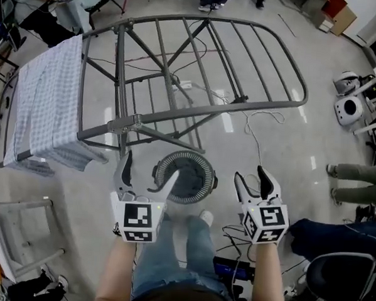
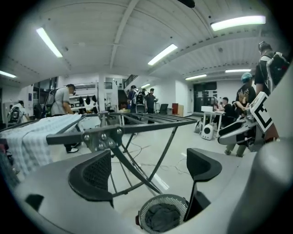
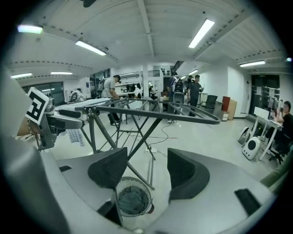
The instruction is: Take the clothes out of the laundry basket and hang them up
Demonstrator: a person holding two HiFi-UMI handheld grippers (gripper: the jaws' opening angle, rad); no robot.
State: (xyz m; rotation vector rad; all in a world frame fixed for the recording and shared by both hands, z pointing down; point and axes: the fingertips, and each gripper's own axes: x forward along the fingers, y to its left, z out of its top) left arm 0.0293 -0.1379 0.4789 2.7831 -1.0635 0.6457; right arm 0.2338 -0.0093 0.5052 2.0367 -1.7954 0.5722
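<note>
A round slatted laundry basket (image 1: 185,177) stands on the floor just in front of my feet, with dark grey clothes (image 2: 160,217) bunched inside it. Behind it spreads the grey metal drying rack (image 1: 199,65); a pale checked cloth (image 1: 46,101) hangs over its left wing. My left gripper (image 1: 149,170) hovers at the basket's left rim, jaws wide apart and empty. To the right of the basket, my right gripper (image 1: 250,178) is open too, holding nothing. The basket (image 3: 132,197) lies low between the jaws in both gripper views.
A white cable (image 1: 258,128) trails over the floor right of the rack. A white machine (image 1: 348,108) sits at far right, a seated person's legs (image 1: 353,180) and a dark chair (image 1: 344,281) nearer. A pale frame (image 1: 20,232) lies at lower left.
</note>
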